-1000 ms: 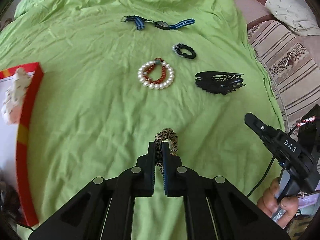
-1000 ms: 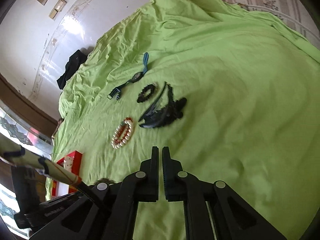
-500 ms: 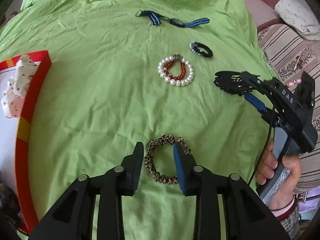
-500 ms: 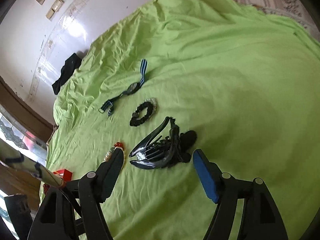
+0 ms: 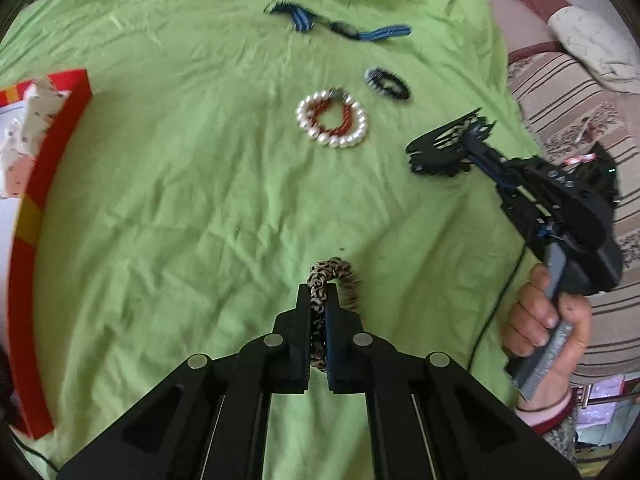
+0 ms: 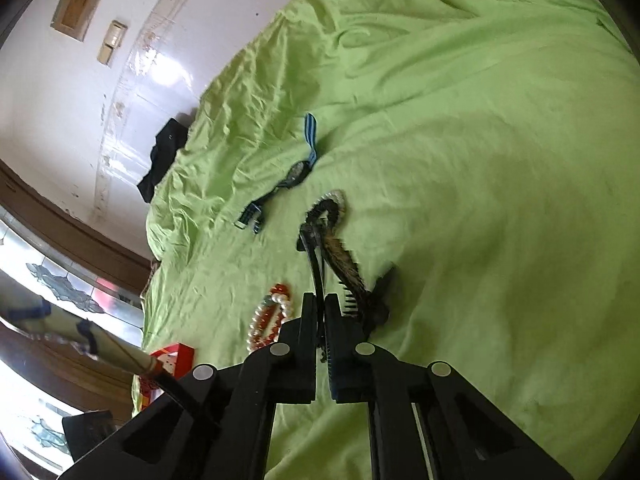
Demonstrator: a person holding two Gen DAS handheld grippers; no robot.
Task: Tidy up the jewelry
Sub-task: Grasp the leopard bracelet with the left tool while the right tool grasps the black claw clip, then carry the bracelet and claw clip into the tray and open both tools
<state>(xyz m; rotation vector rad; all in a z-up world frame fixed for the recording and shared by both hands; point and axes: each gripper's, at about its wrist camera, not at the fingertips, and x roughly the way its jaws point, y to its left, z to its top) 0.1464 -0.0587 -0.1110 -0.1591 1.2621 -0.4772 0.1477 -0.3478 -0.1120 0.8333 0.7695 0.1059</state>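
Note:
On the green sheet my left gripper is shut on a leopard-print scrunchie, pinching its near side. My right gripper is shut on a large black hair claw clip; the left wrist view shows it gripping the clip at the right. A pearl and red bead bracelet lies mid-sheet, and shows in the right wrist view. A black scrunchie and a blue-striped watch lie farther back.
A red-edged box with white patterned cloth stands at the left edge. A striped sofa with a cushion lies to the right. A white wall and dark garment are beyond the sheet's far edge.
My left gripper closed on the leopard scrunchie after standing open around it. My right gripper closed on the black claw clip, which it straddled open half a second ago.

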